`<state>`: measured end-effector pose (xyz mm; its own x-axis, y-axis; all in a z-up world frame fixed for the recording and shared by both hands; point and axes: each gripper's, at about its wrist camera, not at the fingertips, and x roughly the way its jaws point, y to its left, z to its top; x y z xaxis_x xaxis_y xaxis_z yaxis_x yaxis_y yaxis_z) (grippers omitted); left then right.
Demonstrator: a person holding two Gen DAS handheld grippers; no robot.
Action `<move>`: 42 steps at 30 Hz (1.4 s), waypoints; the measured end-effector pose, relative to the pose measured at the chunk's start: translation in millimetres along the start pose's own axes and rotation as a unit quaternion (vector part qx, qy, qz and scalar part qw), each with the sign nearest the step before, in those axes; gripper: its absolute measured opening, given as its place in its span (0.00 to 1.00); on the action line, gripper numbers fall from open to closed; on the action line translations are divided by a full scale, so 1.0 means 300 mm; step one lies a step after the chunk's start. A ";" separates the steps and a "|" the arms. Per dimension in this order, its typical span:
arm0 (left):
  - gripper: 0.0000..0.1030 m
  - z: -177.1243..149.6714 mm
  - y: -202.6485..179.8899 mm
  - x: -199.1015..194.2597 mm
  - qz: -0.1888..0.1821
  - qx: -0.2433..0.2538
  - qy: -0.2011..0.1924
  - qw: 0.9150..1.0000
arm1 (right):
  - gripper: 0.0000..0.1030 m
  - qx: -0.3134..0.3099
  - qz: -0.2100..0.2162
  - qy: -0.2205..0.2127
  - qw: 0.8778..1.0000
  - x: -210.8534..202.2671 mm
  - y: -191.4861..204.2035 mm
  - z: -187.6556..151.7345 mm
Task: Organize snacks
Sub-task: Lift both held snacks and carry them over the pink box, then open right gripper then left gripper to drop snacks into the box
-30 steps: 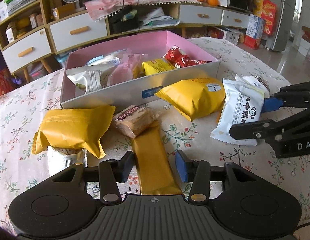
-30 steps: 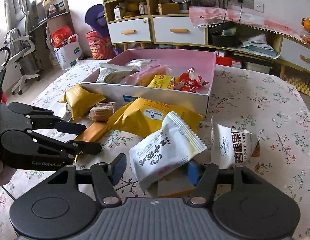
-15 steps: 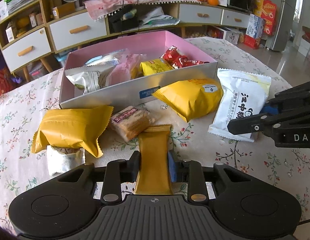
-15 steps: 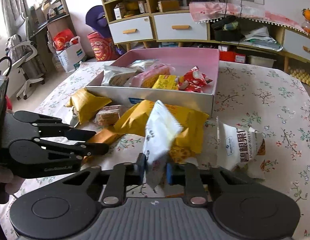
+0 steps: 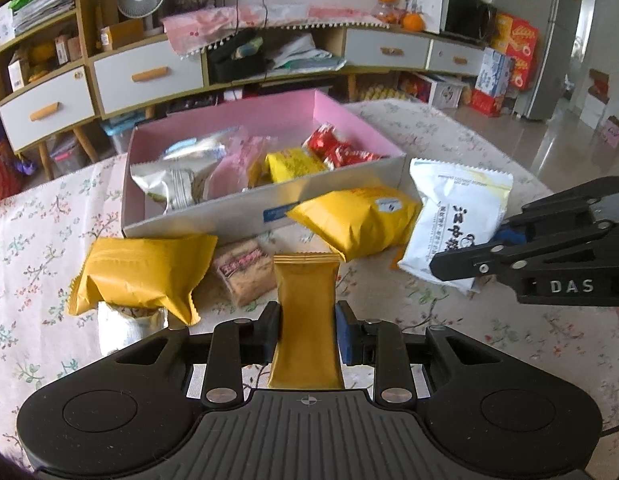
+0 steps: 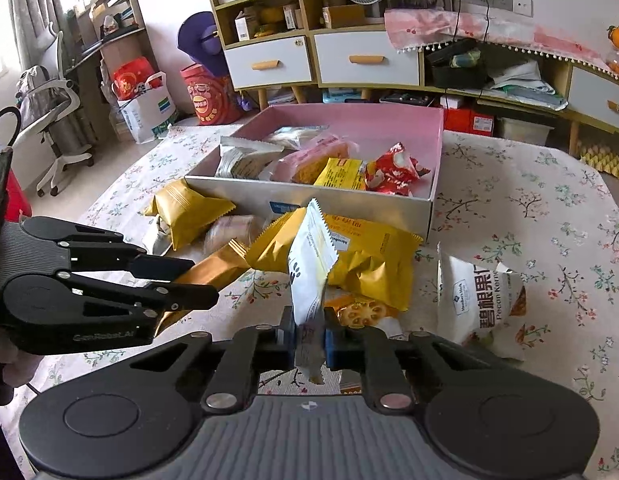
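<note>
Left gripper [image 5: 305, 330] now clamped on slim gold bar packet [image 5: 305, 308], a second ago lying loose between open jaws. Right gripper [image 6: 309, 338] likewise closed, pinching white snack pouch [image 6: 309, 276] edge-up. Both ready for pink box [image 5: 385, 138] just ahead.

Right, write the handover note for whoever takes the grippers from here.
Left gripper: shut on a slim gold snack bar.
Right gripper: shut on a white snack packet, held edge-up.
Pink box on the table: already holds silver, pink, yellow and red packs.
Still on the tablecloth: two yellow pouches, a clear-wrapped cake, a small silver pack, a pecan bag.
Left to do: put both held snacks in the box, then the rest.
</note>
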<state>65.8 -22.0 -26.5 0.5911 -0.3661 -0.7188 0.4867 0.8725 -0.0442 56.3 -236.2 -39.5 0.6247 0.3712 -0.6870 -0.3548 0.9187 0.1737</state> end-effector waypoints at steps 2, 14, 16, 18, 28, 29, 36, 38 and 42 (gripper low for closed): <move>0.25 0.008 -0.002 -0.021 -0.004 -0.002 -0.008 1.000 | 0.00 0.000 0.001 -0.005 1.000 -0.013 0.004 0.004; 0.25 0.088 0.026 -0.077 0.000 -0.029 -0.050 0.998 | 0.00 0.014 -0.002 -0.056 0.998 -0.063 0.000 0.102; 0.25 0.104 0.031 -0.074 0.002 -0.034 -0.054 0.998 | 0.00 0.018 -0.005 -0.062 0.998 -0.058 -0.006 0.120; 0.25 0.123 0.037 -0.067 0.007 -0.039 -0.059 0.997 | 0.00 0.022 -0.008 -0.066 0.998 -0.048 -0.010 0.140; 0.25 0.201 0.091 0.002 0.035 -0.078 -0.069 0.994 | 0.00 0.016 -0.031 -0.061 0.998 0.029 -0.022 0.208; 0.25 0.212 0.094 0.015 0.036 -0.079 -0.071 0.994 | 0.00 0.019 -0.032 -0.060 0.998 0.041 -0.025 0.218; 0.25 0.271 0.126 0.116 0.053 -0.079 -0.071 0.993 | 0.00 0.051 -0.033 -0.052 0.997 0.106 -0.071 0.277; 0.25 0.280 0.142 0.156 0.057 -0.083 -0.061 0.993 | 0.00 0.065 -0.028 -0.050 0.996 0.130 -0.092 0.291; 0.25 0.291 0.157 0.229 0.068 -0.070 -0.042 0.994 | 0.00 0.077 -0.026 -0.043 0.996 0.165 -0.116 0.305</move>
<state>185.6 -34.4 -17.4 0.7003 -0.2625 -0.6638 0.3072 0.9502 -0.0516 163.2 -237.6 -15.1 0.6987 0.3260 -0.6369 -0.2135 0.9446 0.2493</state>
